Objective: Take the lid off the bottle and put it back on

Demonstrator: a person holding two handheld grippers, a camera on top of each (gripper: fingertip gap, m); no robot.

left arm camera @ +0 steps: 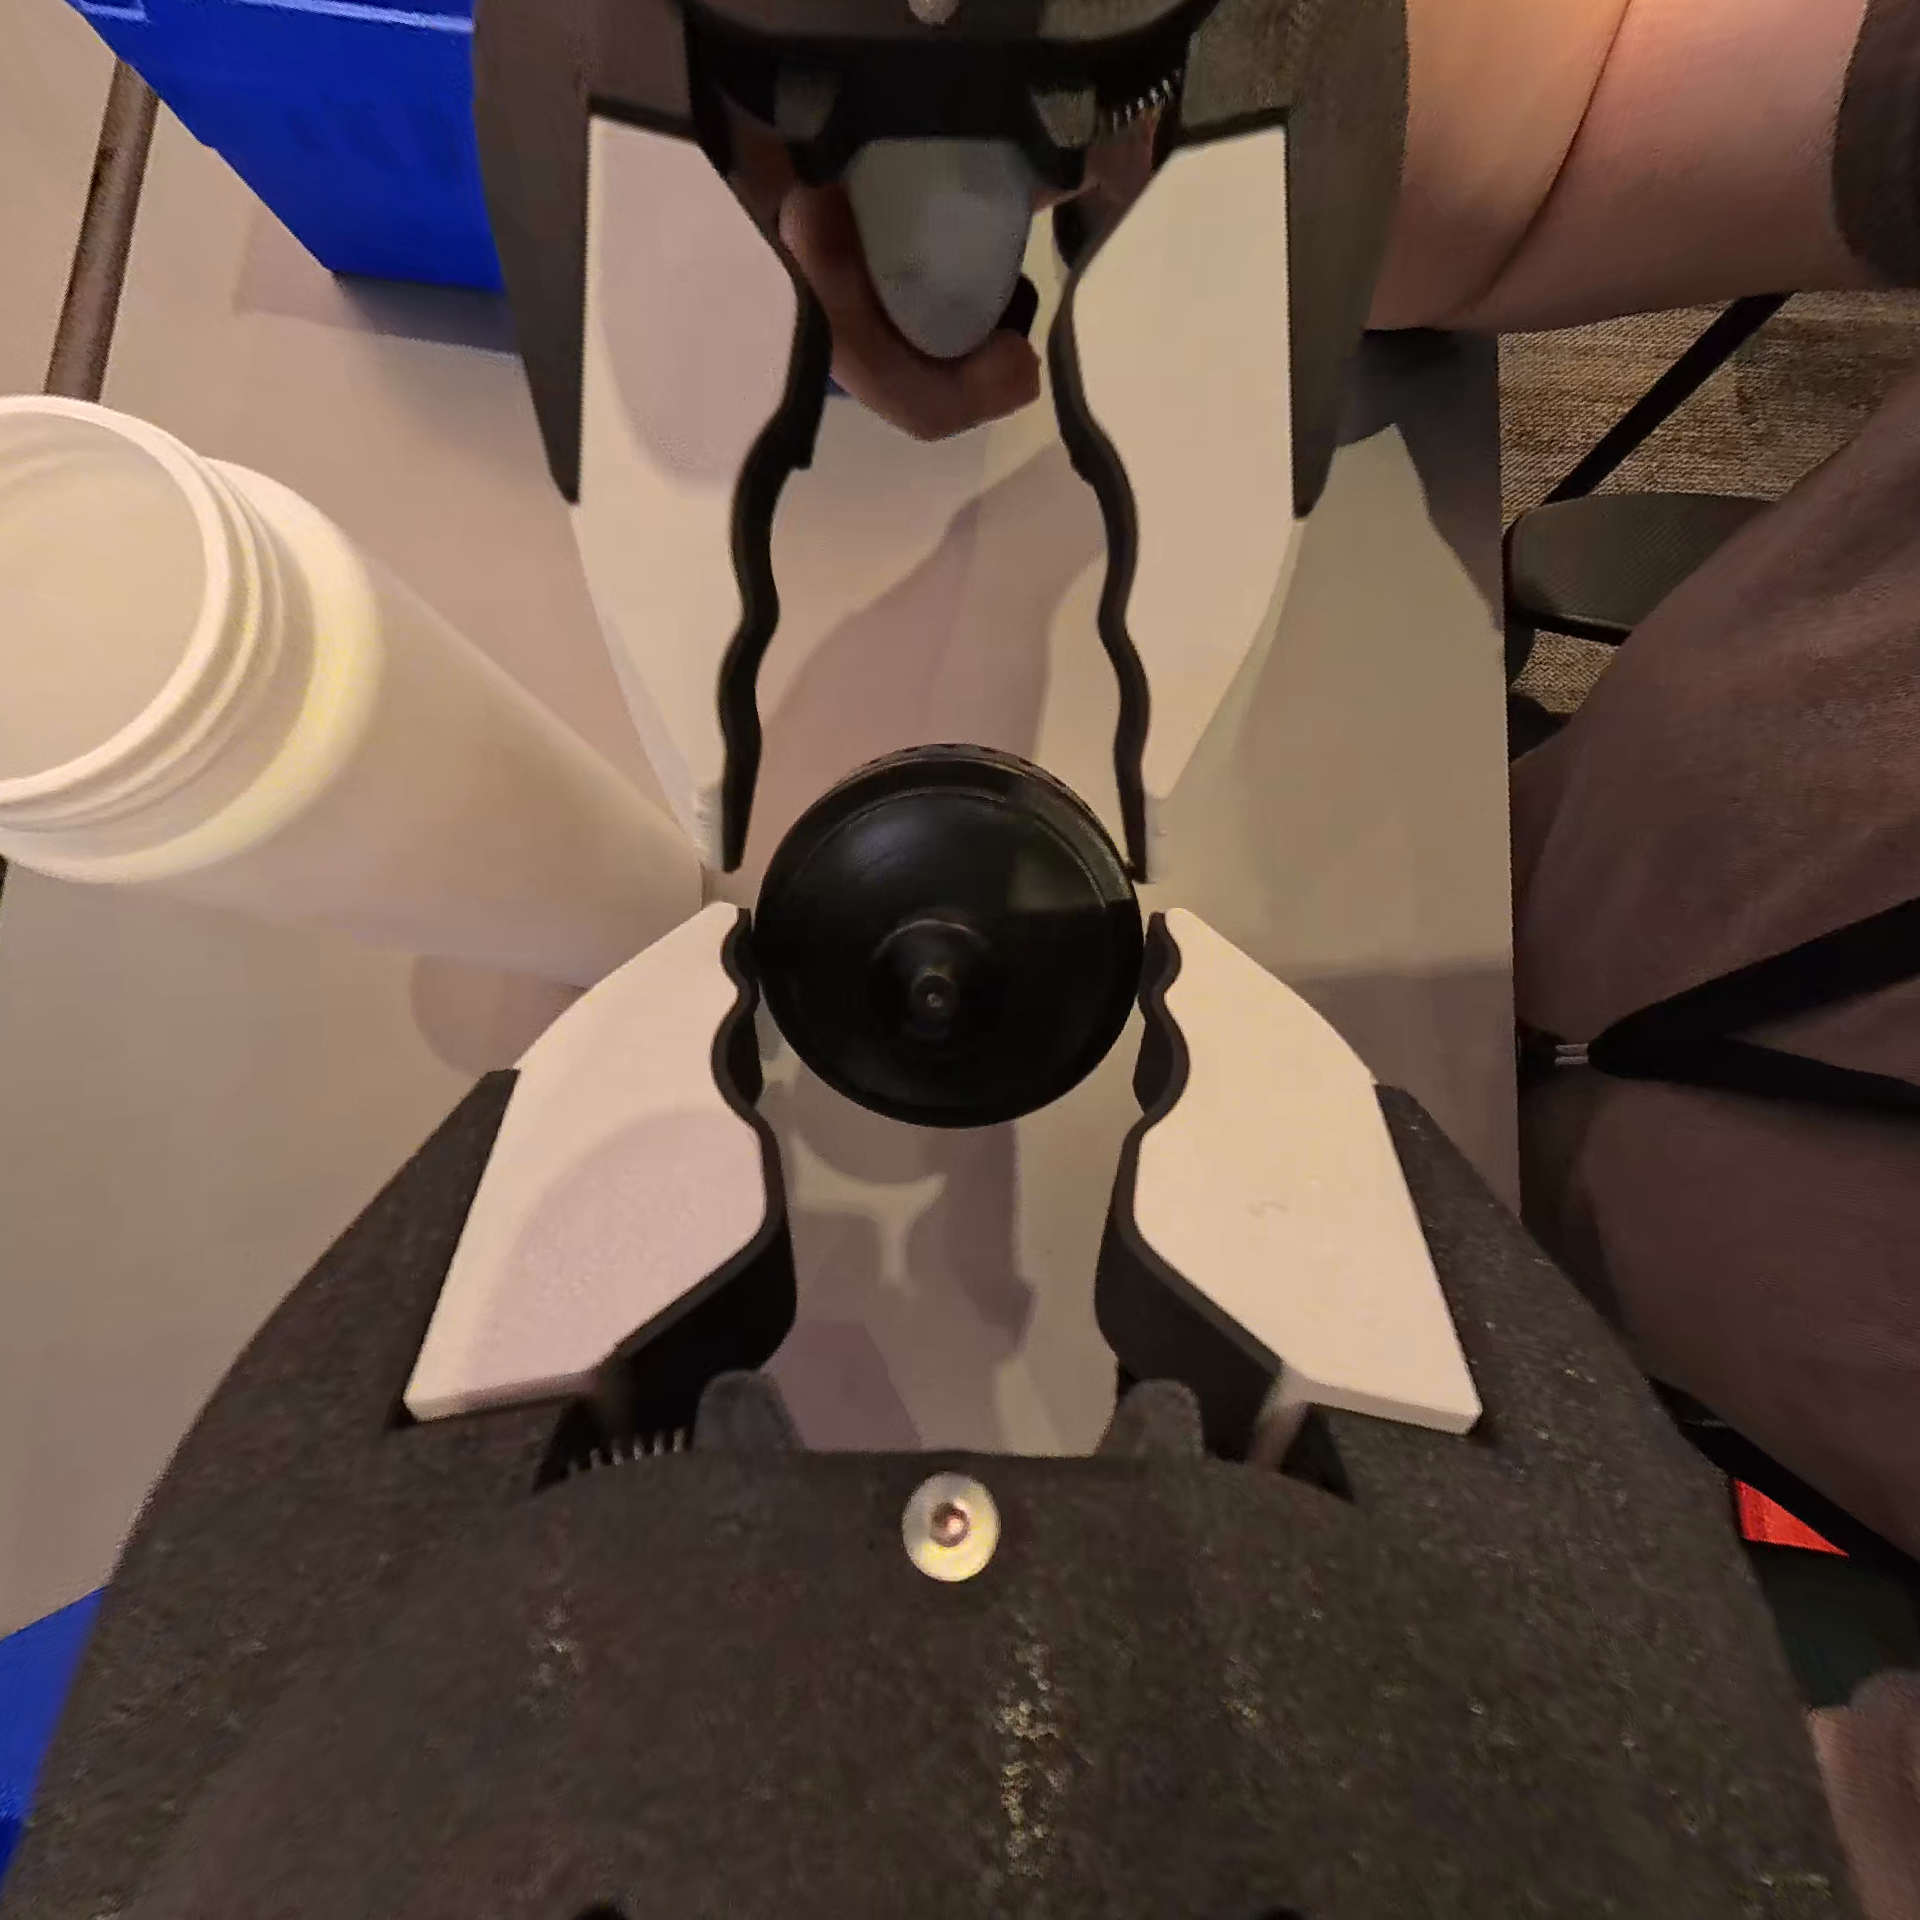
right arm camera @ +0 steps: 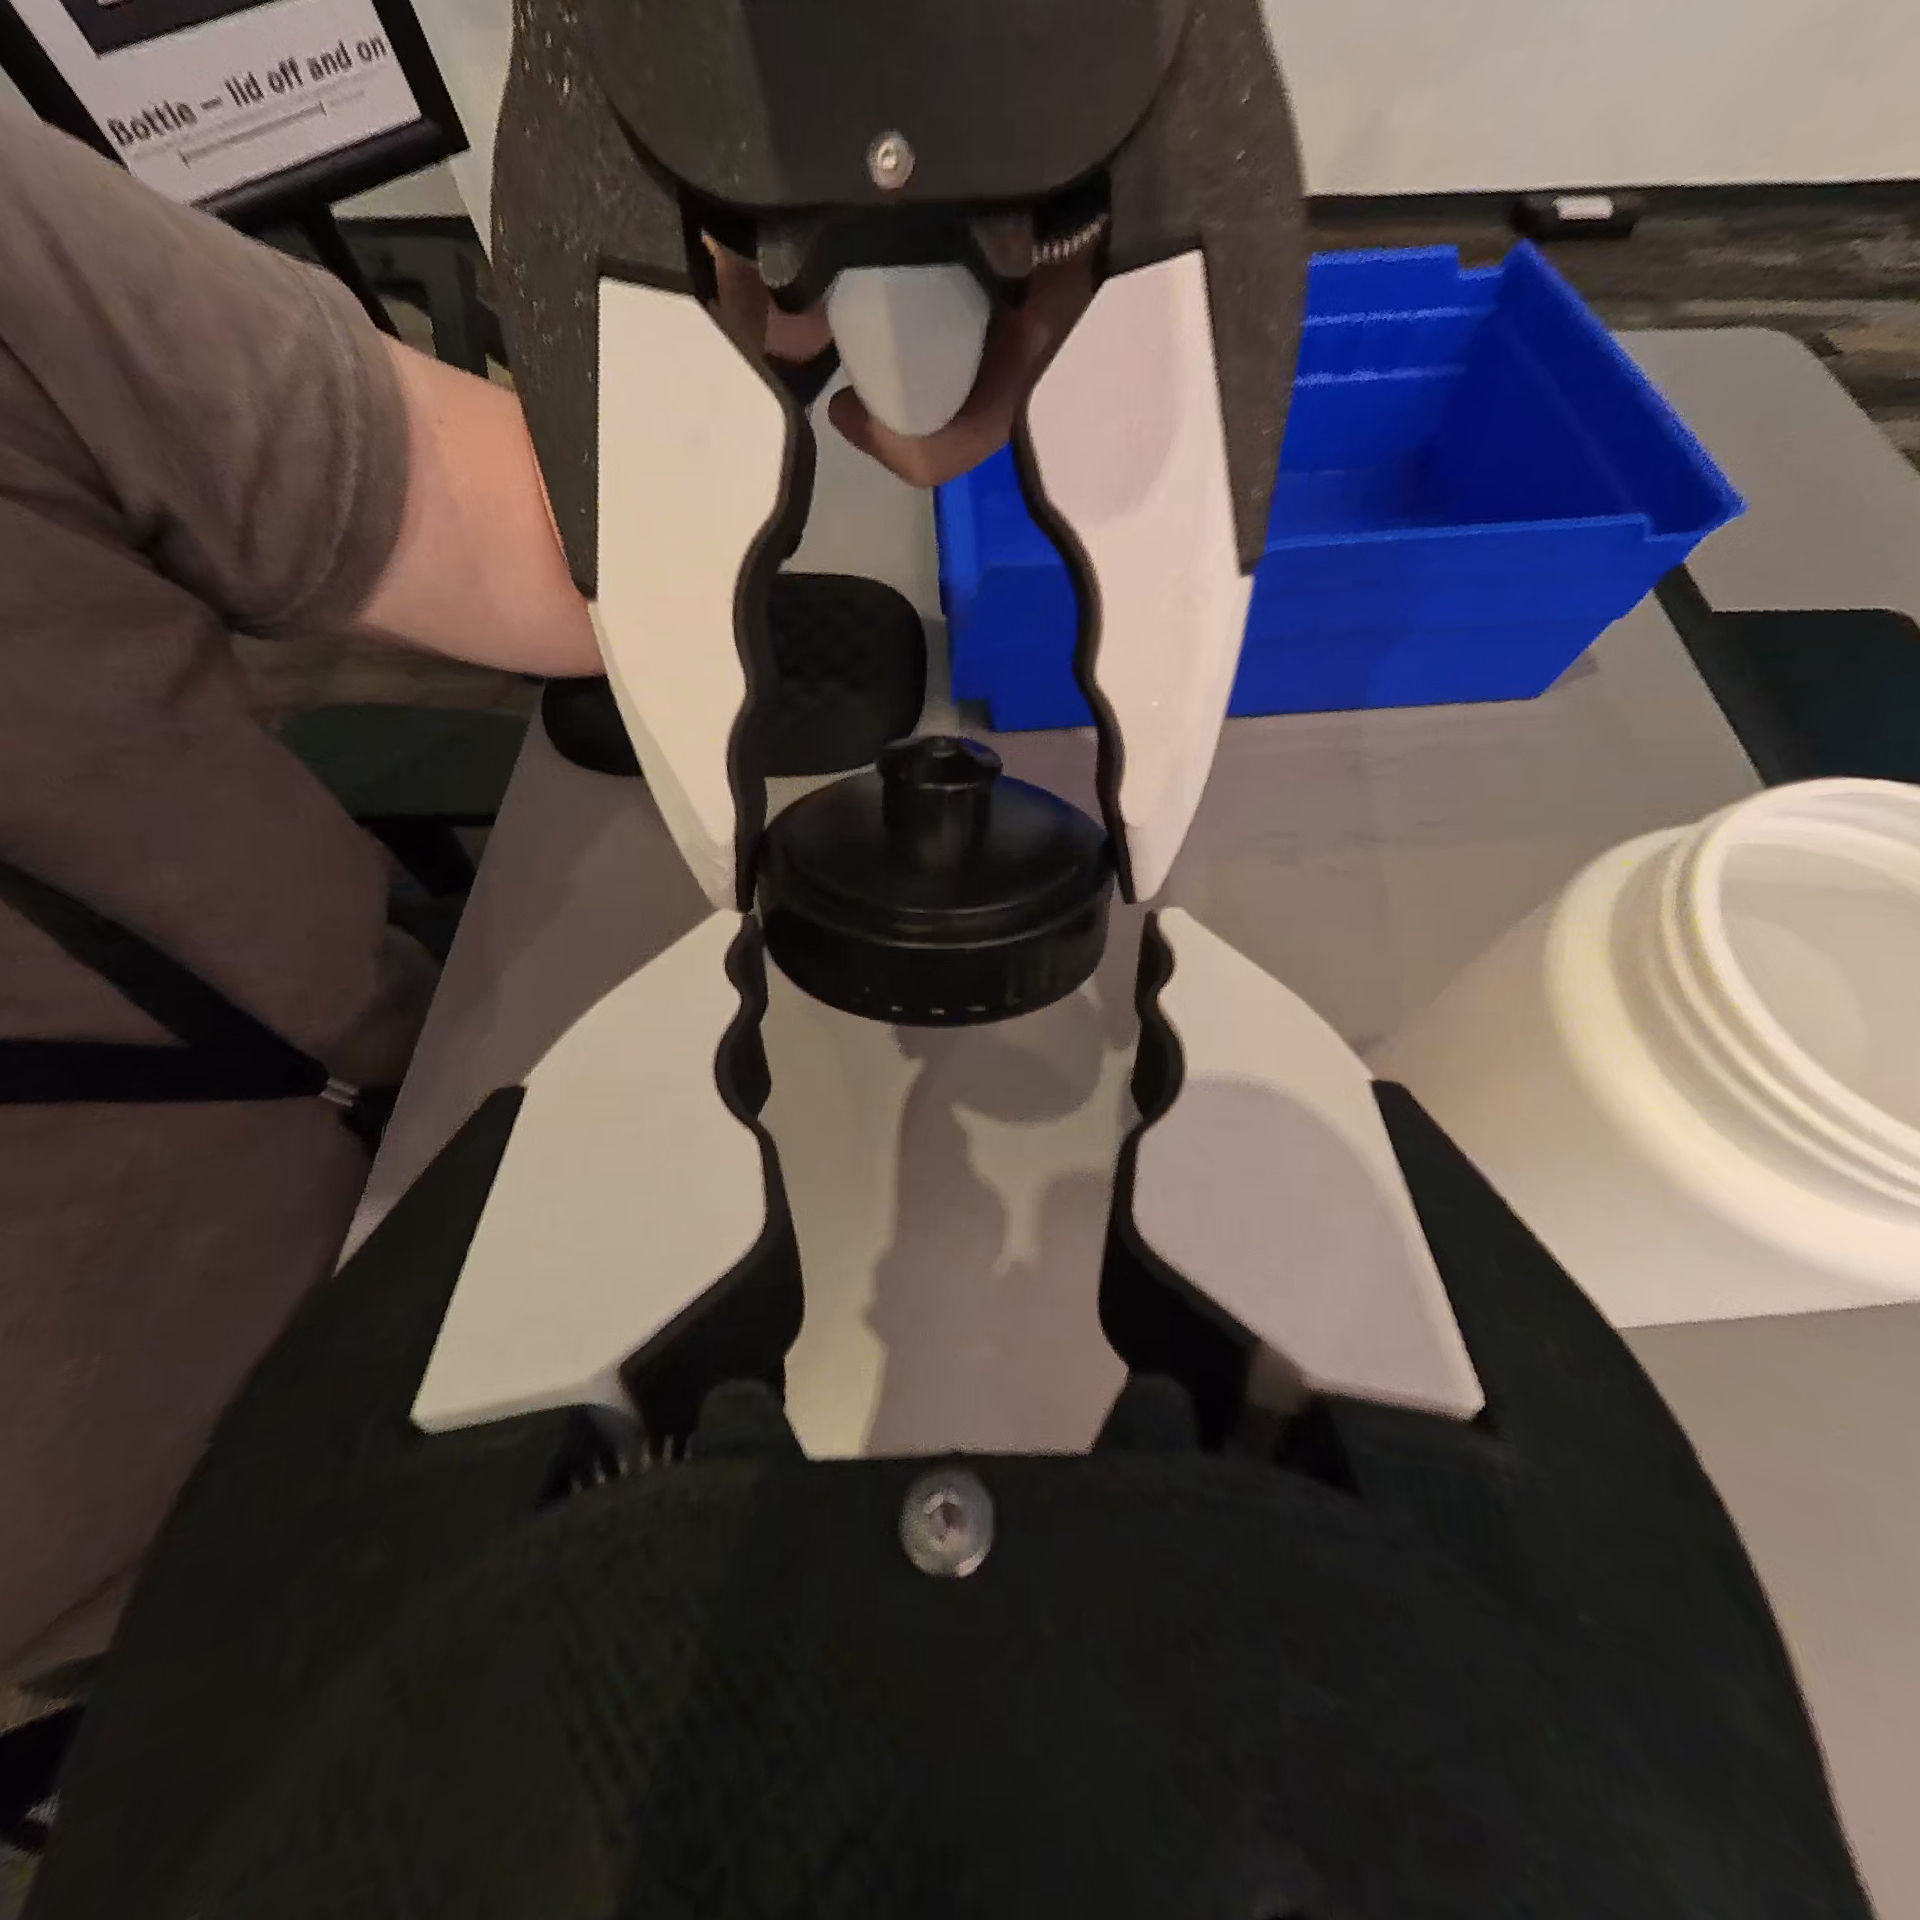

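Observation:
The black lid (left arm camera: 945, 935) with a small spout is off the bottle and sits upright between my two grippers, which point at each other. My left gripper (left arm camera: 948, 927) is shut on the lid, with both fingertips against its sides. My right gripper (right arm camera: 940, 935) is open to about the lid's width, its tips just short of the lid (right arm camera: 935, 904), with a gap showing on the right side. The white bottle (left arm camera: 156, 644) stands open on the table, threaded mouth bare. It is left of the lid in the left wrist view and at the right edge in the right wrist view (right arm camera: 1766, 987).
A blue bin (right arm camera: 1455, 520) stands on the grey table (right arm camera: 1351, 810) behind the lid; its corner also shows in the left wrist view (left arm camera: 343, 135). A black pad (right arm camera: 831, 665) lies by the table edge. A framed sign (right arm camera: 239, 94) stands at the back left. The person's forearm (right arm camera: 468, 499) is close.

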